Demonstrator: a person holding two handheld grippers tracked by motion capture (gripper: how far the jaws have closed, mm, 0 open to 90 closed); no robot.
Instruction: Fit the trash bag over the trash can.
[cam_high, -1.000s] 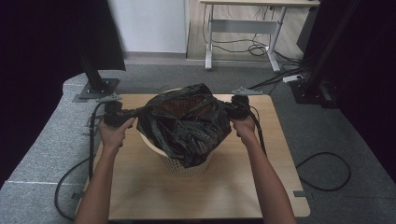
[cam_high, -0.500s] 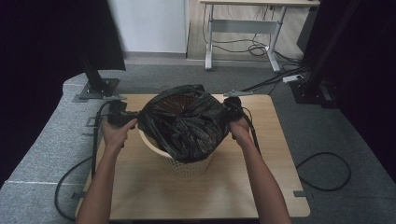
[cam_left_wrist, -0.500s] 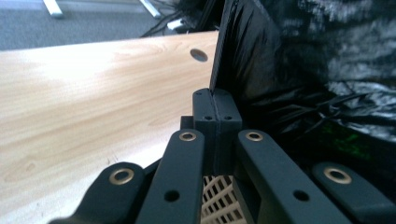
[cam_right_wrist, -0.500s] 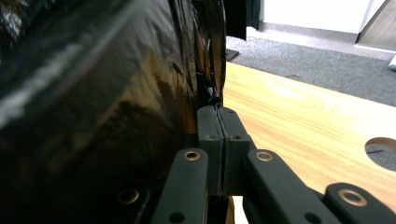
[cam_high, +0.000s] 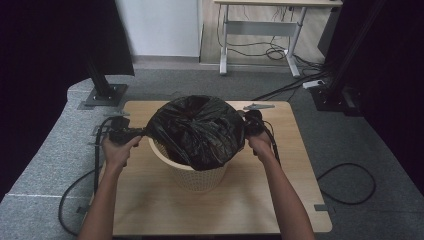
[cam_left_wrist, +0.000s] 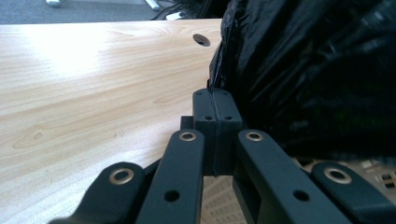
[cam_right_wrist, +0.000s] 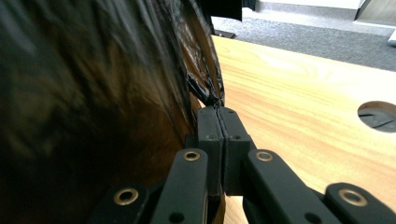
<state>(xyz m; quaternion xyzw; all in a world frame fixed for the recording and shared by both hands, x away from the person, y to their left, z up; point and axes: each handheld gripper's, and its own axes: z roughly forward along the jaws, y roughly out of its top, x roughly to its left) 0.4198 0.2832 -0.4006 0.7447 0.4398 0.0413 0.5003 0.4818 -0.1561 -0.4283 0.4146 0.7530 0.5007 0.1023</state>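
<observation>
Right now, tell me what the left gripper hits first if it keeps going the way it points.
Likely the black bag: the left gripper is shut on its edge, with the bag's bulk just ahead.

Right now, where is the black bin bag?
In the high view the black bin bag sits at the table's middle, stretched over the basket, its edges pinched by the left claw and right claw.

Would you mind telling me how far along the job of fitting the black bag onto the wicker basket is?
Done: the black bag is spread over the basket's mouth. In hand: the left gripper and right gripper each pinch the bag's edge on opposite sides, jaws shut on the plastic. Left: the bag sits bunched above the rim, so its edge probably has to be pulled down around the rim and released.
</observation>
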